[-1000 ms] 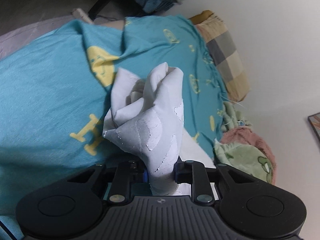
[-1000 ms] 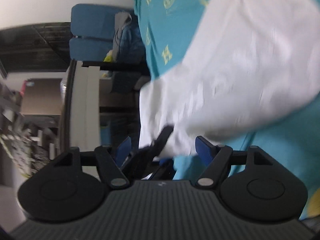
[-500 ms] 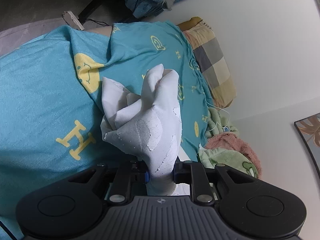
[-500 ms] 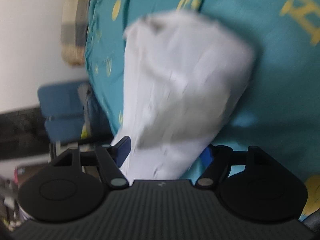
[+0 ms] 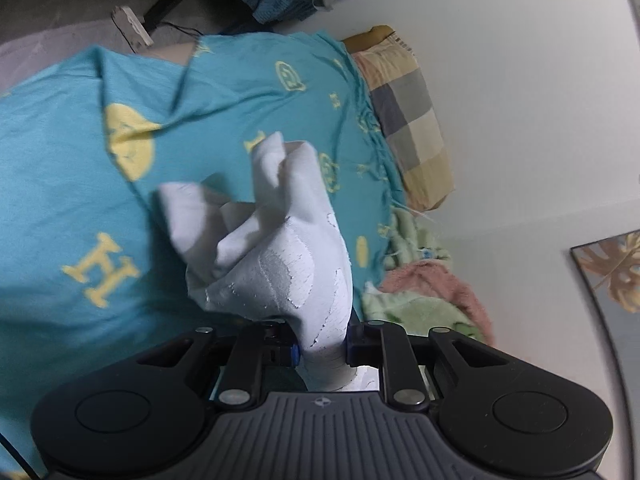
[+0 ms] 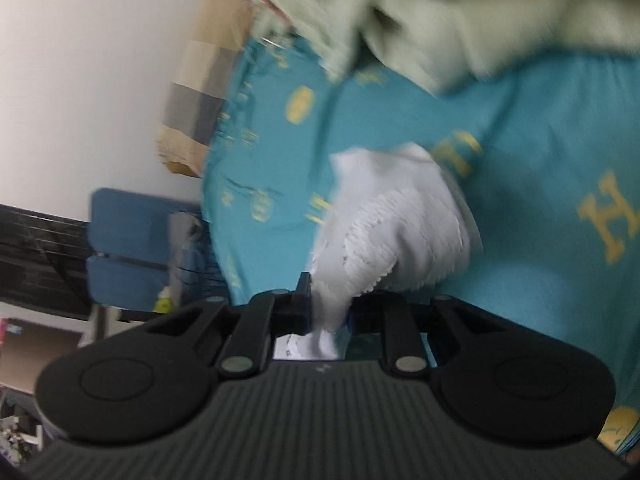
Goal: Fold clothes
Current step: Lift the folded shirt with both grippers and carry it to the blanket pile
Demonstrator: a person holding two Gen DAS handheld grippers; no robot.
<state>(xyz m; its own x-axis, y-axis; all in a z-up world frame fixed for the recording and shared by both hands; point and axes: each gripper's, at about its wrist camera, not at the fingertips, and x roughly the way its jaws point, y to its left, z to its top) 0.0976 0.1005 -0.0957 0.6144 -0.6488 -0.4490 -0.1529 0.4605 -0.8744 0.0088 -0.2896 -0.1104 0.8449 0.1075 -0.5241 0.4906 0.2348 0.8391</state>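
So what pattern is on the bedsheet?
Teal bedsheet with yellow letter H and smiley-face prints, clearest in the left wrist view.

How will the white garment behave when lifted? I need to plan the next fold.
The white garment is probably floppy: it bunches into soft peaks above the left gripper. It seems light, standing up crumpled from the right gripper. Its cracked print may make that patch slightly stiffer.

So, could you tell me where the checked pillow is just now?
The beige-and-grey checked pillow lies against the white wall, upper right in the left wrist view, at the teal patterned bedspread's edge.
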